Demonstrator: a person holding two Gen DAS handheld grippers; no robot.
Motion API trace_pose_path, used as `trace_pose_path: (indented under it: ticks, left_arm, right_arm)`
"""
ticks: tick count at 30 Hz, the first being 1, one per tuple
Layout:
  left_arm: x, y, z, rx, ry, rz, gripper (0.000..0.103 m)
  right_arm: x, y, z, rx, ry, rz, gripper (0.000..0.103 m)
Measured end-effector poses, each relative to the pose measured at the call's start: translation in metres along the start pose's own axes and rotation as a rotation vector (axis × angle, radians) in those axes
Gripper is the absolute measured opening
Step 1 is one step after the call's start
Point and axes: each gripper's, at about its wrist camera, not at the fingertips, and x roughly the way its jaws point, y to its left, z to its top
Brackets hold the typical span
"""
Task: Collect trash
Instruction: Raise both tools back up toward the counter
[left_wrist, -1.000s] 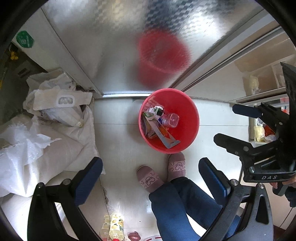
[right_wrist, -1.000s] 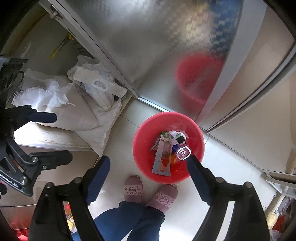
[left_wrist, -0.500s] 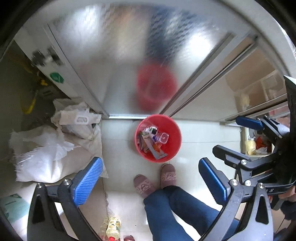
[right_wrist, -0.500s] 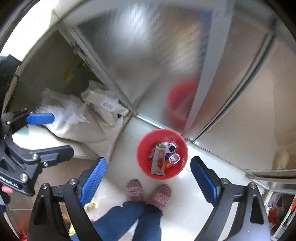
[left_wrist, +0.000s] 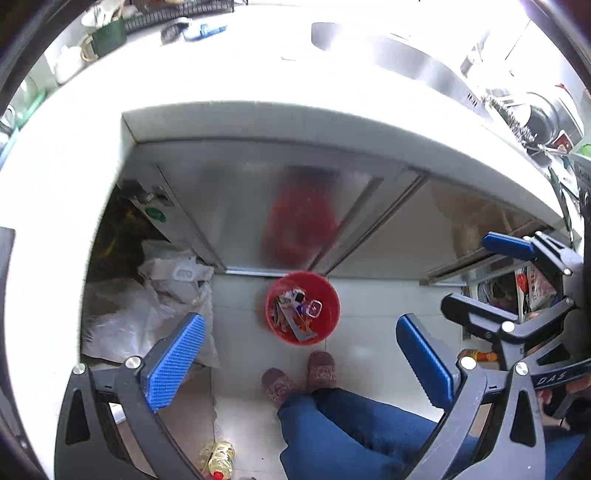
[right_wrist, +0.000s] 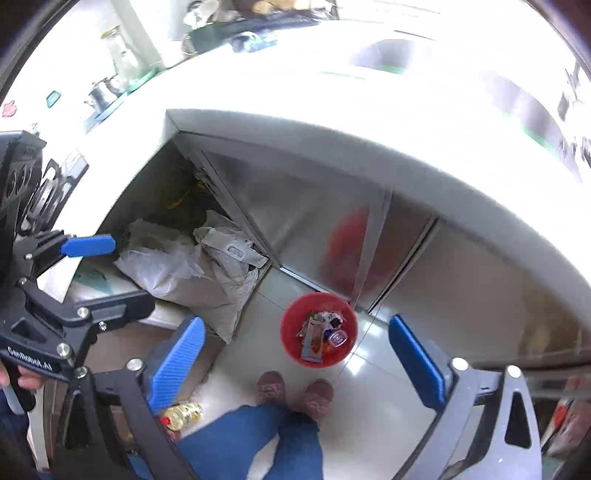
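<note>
Floor (right_wrist: 369, 406): trash bin (right_wrist: 318, 329) below right gripper (right_wrist: 295, 358).

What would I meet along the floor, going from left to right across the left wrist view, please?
White sacks → red bin holding trash → the right claw at the far right. The slippers sit below the bin, so their place in the order is unclear.

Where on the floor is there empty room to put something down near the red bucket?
Bare tile lies right of the round red plastic bucket, between it and the steel cabinet doors, and left of it, up to the white plastic sacks. Crowded: the sacks' corner, and just below the bucket, where the pink slippers stand.
</note>
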Motion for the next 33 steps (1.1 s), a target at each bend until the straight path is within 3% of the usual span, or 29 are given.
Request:
trace_pose_path:
  ticks: [6, 10, 18, 26, 33]
  left_arm:
    - [-0.023, -0.002, 0.015, 0.013, 0.000, 0.023, 0.103]
    - [-0.043, 0.001, 0.032, -0.001, -0.011, -0.013, 0.103]
    - [-0.074, 0.011, 0.079, 0.044, -0.067, 0.047, 0.103]
    - [-0.075, 0.044, 0.149, 0.062, -0.100, 0.045, 0.103]
    - [-0.067, 0.089, 0.215, 0.104, -0.080, 0.054, 0.103]
  right_arm:
    - [-0.026, 0.003, 0.022, -0.077, -0.015, 0.002, 0.102]
    - [-0.047, 0.001, 0.043, -0.089, -0.062, 0.010, 0.102]
    - [-0.071, 0.005, 0.096, -0.130, -0.121, 0.027, 0.102]
    - [-0.059, 0.001, 0.151, -0.143, -0.158, 0.012, 0.102]
    - [-0.034, -0.003, 0.216, -0.093, -0.125, 0.020, 0.102]
